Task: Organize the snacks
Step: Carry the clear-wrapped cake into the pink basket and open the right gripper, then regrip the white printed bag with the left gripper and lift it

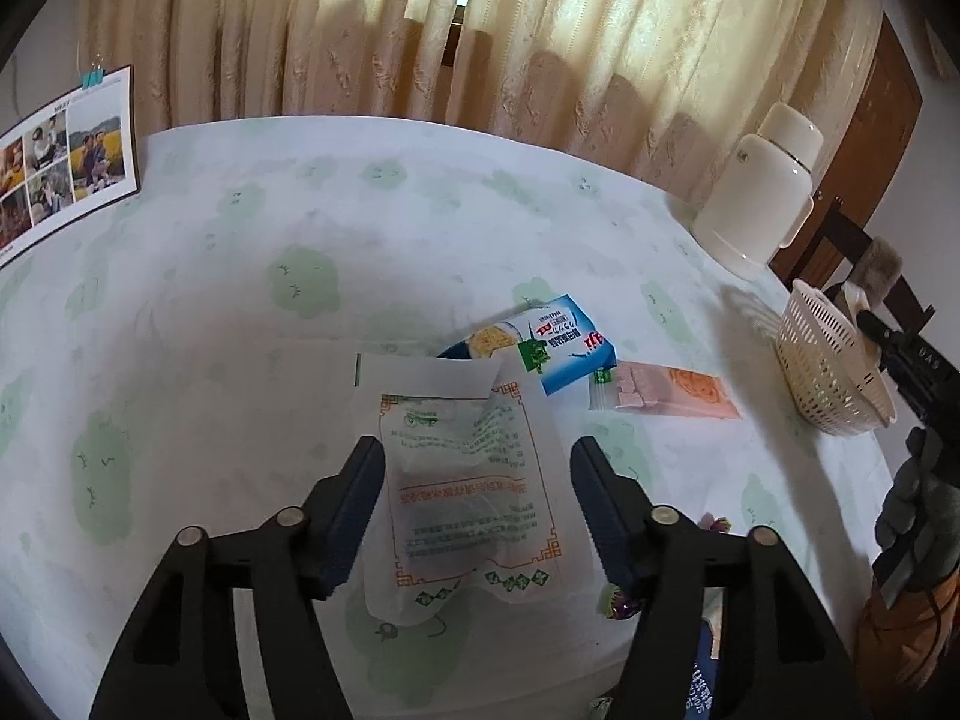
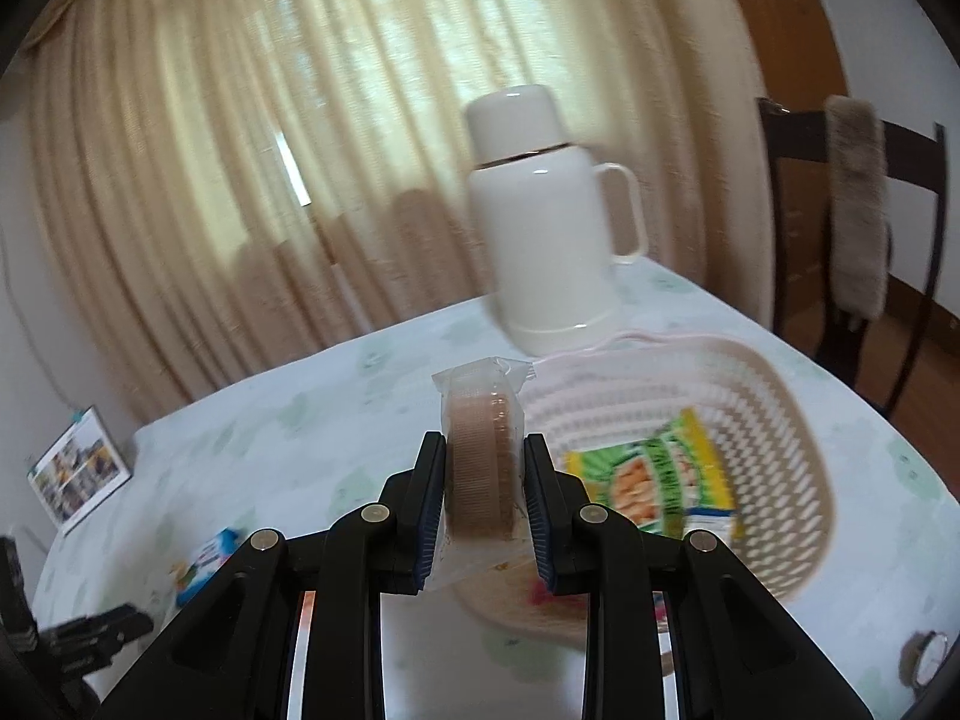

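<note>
Right gripper (image 2: 485, 471) clamps a cookie pack (image 2: 480, 462) beside the basket (image 2: 798, 420); left gripper (image 1: 477, 468) spread open above a white pouch (image 1: 468, 480).

Only the right view shows the basket's green bag (image 2: 654, 480). Only the left view shows the pouch, blue pack (image 1: 540, 348) and pink pack (image 1: 666, 396) lying on the table (image 1: 240, 300).
</note>
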`<state>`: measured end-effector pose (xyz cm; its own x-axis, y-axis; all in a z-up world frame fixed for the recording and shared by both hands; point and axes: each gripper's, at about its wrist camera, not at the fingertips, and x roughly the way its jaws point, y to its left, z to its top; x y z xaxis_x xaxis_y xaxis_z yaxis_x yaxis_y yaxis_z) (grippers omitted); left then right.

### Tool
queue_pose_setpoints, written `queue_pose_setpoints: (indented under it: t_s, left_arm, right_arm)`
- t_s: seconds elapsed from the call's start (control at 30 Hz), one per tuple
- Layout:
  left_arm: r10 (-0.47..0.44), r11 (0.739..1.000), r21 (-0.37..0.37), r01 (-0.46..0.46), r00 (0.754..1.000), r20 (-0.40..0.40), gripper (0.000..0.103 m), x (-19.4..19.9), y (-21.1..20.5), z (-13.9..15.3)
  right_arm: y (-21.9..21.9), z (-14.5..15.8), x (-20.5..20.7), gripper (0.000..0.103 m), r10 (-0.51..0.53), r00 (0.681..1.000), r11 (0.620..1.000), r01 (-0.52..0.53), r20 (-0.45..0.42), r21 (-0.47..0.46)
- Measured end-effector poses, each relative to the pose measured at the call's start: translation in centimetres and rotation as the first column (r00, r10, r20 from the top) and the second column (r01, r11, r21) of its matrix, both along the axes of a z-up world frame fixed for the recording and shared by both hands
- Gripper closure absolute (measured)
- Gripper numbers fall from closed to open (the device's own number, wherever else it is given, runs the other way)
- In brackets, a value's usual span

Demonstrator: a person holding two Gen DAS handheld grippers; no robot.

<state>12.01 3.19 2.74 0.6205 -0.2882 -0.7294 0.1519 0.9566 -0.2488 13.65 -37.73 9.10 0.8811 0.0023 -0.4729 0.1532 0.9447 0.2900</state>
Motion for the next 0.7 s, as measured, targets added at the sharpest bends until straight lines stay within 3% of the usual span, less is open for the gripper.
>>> queue_pose_setpoints:
  t_s: [0.13,0.17,0.2,0.27,0.63,0.7]
  left_arm:
    - [0.014,1.0,0.01,-0.013,1.0,-0.016,0.031,0.3,0.1,-0.3]
    - [0.013,1.0,0.011,-0.013,1.0,-0.023,0.031,0.3,0.1,-0.4]
    - [0.012,1.0,0.013,-0.011,0.999,-0.031,0.03,0.4,0.1,-0.6]
    - [0.006,1.0,0.016,-0.005,0.999,-0.047,0.029,0.6,-0.1,-0.9]
    - [-0.026,0.997,0.066,0.031,0.997,-0.077,0.025,0.8,-1.1,-2.2]
    - [-0.025,0.993,0.11,0.032,0.997,-0.069,0.039,0.7,-1.6,-2.4]
  right_arm:
    - [-0.8,-0.3,0.0,0.072,-0.057,0.998,0.998,0.057,-0.006,0.002]
    - [-1.0,-0.3,-0.1,0.065,-0.081,0.997,0.997,0.081,-0.011,0.001]
    - [-1.2,-0.4,-0.1,0.049,-0.1,0.995,0.995,0.1,-0.014,0.001]
    - [-1.4,-0.4,-0.4,0.034,-0.121,0.993,0.993,0.121,-0.005,0.008]
    - [-0.5,0.4,-1.2,0.034,-0.131,0.99,0.991,0.132,0.045,-0.028]
    - [-0.5,0.3,-1.2,0.034,-0.125,0.991,0.992,0.126,0.039,-0.028]
